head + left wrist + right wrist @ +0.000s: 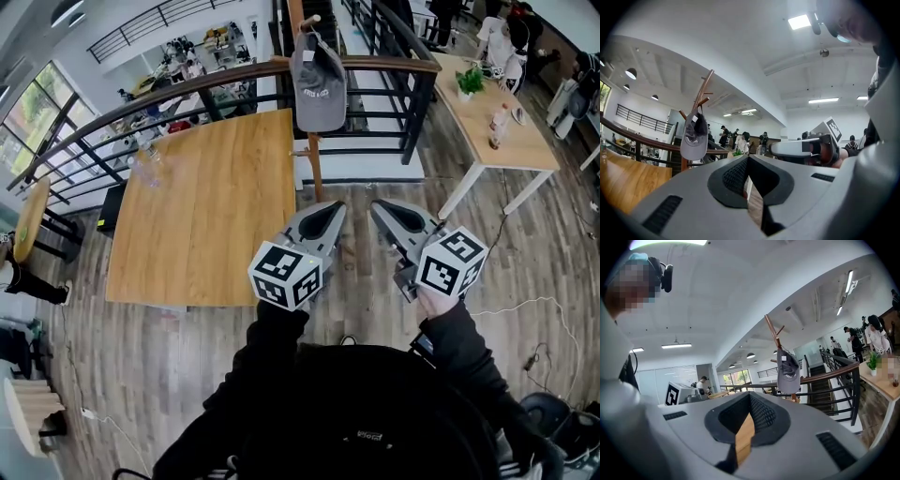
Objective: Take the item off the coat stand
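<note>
Well beyond both grippers, whose fingers are closed on nothing, the cap point(319, 89) hangs lengthwise down the stand point(316, 173), off the table's point(197, 216) far right corner. The left gripper point(334, 208) points almost straight at it, while the right gripper point(378, 207) sits slightly further right.

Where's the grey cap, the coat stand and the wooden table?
grey cap point(319, 94): head view, middle of its crown.
coat stand point(316, 173): head view, pole below the cap.
wooden table point(206, 216): head view, bare top.
</note>
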